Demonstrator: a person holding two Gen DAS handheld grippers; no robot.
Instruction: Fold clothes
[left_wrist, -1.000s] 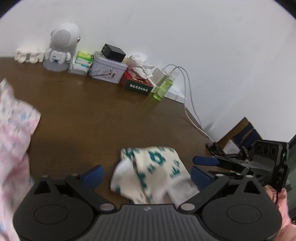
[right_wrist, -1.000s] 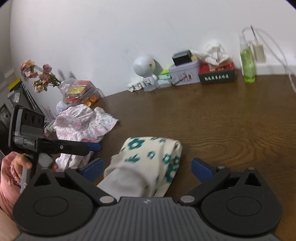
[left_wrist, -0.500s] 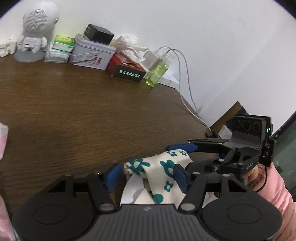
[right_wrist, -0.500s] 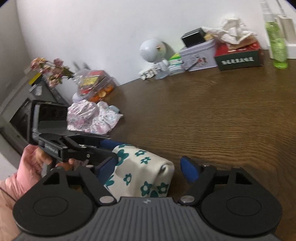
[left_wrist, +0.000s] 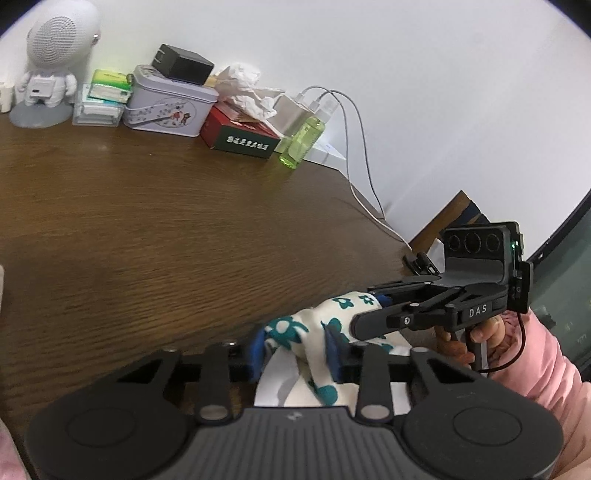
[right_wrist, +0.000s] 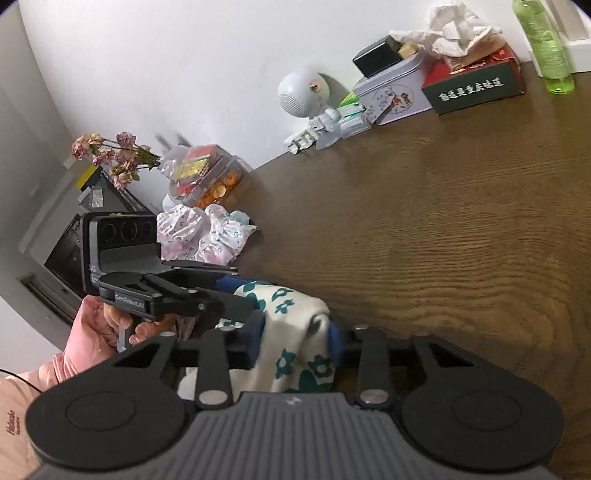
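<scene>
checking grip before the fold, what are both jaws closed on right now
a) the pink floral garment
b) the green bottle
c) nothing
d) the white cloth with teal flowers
d: the left gripper and the right gripper each pinch the white cloth with teal flowers between their blue pads.

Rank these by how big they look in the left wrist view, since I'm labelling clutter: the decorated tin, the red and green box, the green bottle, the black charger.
1. decorated tin
2. red and green box, close to the tin, so this order is unsure
3. green bottle
4. black charger, looks similar in size to the bottle; not safely ranked
</scene>
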